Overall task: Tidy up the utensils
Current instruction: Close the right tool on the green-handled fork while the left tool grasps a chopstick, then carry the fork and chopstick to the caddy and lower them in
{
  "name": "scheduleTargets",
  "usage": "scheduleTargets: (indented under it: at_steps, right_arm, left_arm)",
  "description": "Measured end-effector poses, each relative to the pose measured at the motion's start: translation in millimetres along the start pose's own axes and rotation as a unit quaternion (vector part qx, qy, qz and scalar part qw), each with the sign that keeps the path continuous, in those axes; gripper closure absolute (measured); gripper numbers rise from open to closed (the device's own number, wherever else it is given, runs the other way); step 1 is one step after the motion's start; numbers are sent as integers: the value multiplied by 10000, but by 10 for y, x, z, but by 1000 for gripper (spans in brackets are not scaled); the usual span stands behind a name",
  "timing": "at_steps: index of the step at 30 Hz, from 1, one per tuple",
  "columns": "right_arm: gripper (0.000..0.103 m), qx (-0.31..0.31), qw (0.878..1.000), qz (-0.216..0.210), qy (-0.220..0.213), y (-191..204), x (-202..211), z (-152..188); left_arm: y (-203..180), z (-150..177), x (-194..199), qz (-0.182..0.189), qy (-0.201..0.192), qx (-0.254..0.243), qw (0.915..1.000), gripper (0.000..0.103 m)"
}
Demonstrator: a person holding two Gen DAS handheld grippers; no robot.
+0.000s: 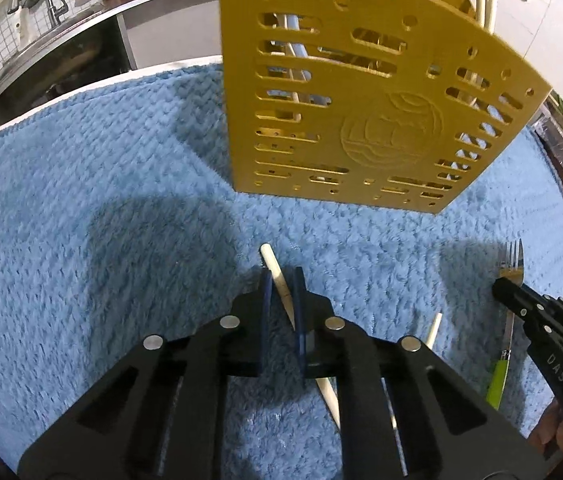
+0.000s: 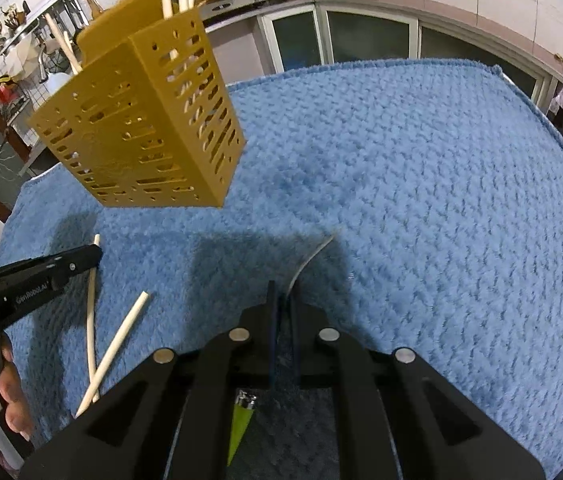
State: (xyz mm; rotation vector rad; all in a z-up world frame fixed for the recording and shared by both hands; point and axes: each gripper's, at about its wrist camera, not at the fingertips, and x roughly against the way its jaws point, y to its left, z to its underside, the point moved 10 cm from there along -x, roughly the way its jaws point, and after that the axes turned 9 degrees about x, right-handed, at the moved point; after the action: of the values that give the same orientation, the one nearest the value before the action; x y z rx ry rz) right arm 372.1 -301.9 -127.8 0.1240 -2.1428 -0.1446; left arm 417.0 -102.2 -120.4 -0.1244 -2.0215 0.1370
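A: Left claw [image 1: 281, 276]?
B: Clamped on a cream chopstick [image 1: 277, 276], near end of the blue towel [image 1: 81, 200]. A second chopstick [image 1: 433, 330] lies just to its right.
A: Right claw [image 2: 281, 292]?
B: Closed on a green-handled fork [image 1: 511, 264], pinched near its neck, tines pointing far.
A: Holder?
B: Yellow slotted caddy [image 1: 361, 120], upright at the far side, chopsticks already inside.

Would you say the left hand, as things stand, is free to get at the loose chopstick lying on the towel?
Probably not yet: the left tongs are shut on one chopstick. The loose chopstick lies uncovered close beside them, so nothing else blocks it.
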Motion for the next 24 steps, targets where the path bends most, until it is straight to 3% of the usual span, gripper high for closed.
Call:
scheduleTargets:
  at_steps: [11,24]
  right_arm:
    - [99,-46,9979,-94,-645,-52,338,-169]
    - [99,403,9851,-9,-1672,109,901,-371]
  left_arm:
    - [58,-146,573,187,-787,-103,9967,95]
    - [90,-242,1334,597,-1861,-254,9804,96]
